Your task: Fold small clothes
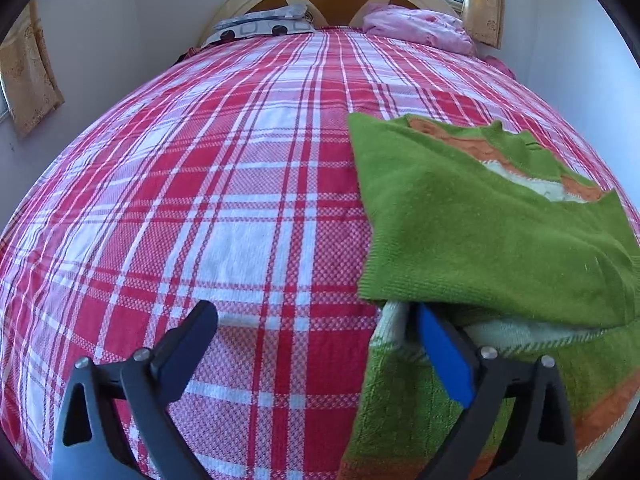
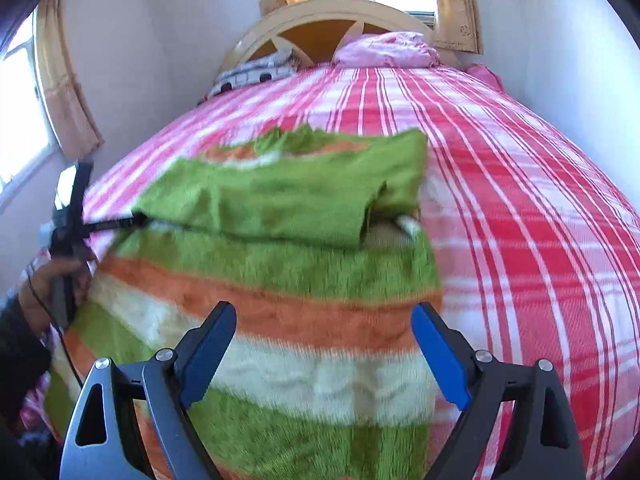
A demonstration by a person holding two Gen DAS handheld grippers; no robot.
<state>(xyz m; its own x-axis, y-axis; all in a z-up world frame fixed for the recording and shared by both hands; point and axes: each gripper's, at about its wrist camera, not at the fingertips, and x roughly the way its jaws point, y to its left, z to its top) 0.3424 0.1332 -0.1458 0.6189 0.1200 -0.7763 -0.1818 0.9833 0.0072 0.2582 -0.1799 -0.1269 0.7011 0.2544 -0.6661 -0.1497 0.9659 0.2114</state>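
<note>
In my left wrist view the green sweater runs off the right edge and bottom of the frame, and its folded-over flap hides the tip of the right finger of my left hand-held gripper, so I cannot tell whether that finger touches cloth underneath. In my right wrist view the sweater is smeared by blur, its lower part cut off at the bottom edge behind my right hand-held gripper. At the left edge my left hand is partly cropped.
</note>
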